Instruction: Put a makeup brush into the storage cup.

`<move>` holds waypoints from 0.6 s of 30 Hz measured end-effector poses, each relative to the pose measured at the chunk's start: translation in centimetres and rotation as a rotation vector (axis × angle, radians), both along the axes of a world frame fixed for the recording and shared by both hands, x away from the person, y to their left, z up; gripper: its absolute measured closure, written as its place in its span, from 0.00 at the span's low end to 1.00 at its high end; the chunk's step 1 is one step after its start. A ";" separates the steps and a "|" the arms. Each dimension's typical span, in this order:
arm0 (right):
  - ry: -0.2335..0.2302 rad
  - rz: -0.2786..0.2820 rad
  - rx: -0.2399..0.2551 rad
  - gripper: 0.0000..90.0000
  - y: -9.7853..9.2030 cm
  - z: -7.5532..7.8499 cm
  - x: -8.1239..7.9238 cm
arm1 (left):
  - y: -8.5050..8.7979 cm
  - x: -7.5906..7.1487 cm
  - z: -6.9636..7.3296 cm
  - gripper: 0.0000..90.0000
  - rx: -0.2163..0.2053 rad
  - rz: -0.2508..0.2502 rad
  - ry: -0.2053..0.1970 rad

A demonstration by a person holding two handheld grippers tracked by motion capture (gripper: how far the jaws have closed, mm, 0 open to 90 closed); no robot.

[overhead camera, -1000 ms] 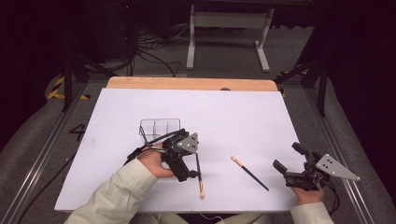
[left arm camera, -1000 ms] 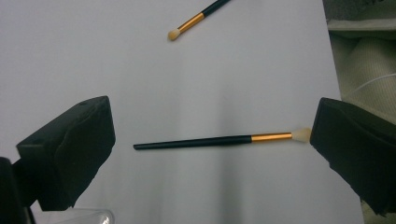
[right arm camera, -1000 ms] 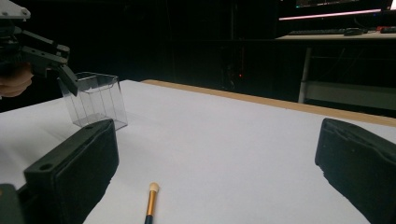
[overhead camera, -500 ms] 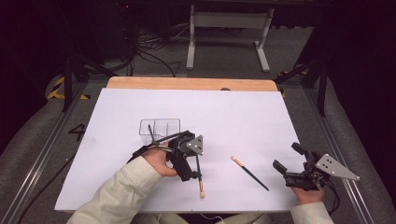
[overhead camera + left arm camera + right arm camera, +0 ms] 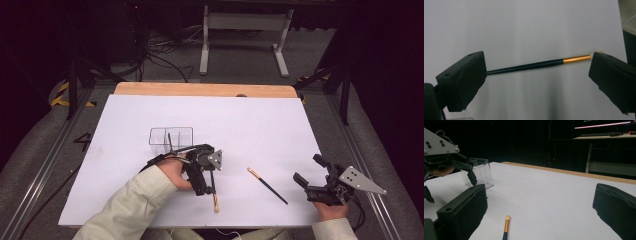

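A thin brush point(image 5: 214, 194) with a black handle, gold band and tan tip lies near the table's front edge. My left gripper point(image 5: 206, 188) hangs open straight over it. In the left gripper view the brush point(image 5: 531, 65) runs across the white sheet between the two spread jaws of the left gripper point(image 5: 536, 75), touching neither. A second brush point(image 5: 267, 185) lies to the right, its tan tip point(image 5: 508, 217) toward the table's middle. My right gripper point(image 5: 307, 168) rests open at the front right, and between the jaws of the right gripper point(image 5: 539, 205) is nothing.
A clear plastic box point(image 5: 171, 136) stands just behind the left hand; the clear box point(image 5: 480, 173) sits beside the left gripper point(image 5: 442, 152). The white sheet point(image 5: 260, 125) covers the wooden table point(image 5: 200, 89). Cables and a metal stand point(image 5: 245, 30) lie on the floor beyond.
My left gripper has shifted a little rightward and toward the near edge, settling over the brush. The brushes and the right gripper have stayed put.
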State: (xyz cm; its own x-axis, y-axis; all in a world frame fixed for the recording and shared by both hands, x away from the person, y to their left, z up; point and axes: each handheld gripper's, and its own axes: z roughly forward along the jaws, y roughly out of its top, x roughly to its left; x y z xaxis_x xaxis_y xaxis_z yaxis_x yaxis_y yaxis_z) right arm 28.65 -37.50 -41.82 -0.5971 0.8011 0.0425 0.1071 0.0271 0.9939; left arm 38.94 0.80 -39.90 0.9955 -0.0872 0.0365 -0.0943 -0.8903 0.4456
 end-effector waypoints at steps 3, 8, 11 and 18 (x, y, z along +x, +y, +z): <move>0.000 -0.004 0.002 0.00 -0.2 0.0 -0.2 | -0.2 0.0 -0.3 0.03 0.001 -0.020 0.008; 0.004 -0.010 0.007 0.00 -0.3 -0.1 -0.5 | -0.6 -0.1 -0.5 0.03 0.010 -0.054 0.005; 0.002 -0.014 0.005 0.00 -0.4 -0.1 -0.6 | -0.9 -0.1 -0.7 0.03 0.018 -0.062 0.010; 0.000 -0.028 0.007 0.00 -0.9 -0.1 -1.1 | -1.5 0.2 -1.5 0.03 0.040 -0.079 0.022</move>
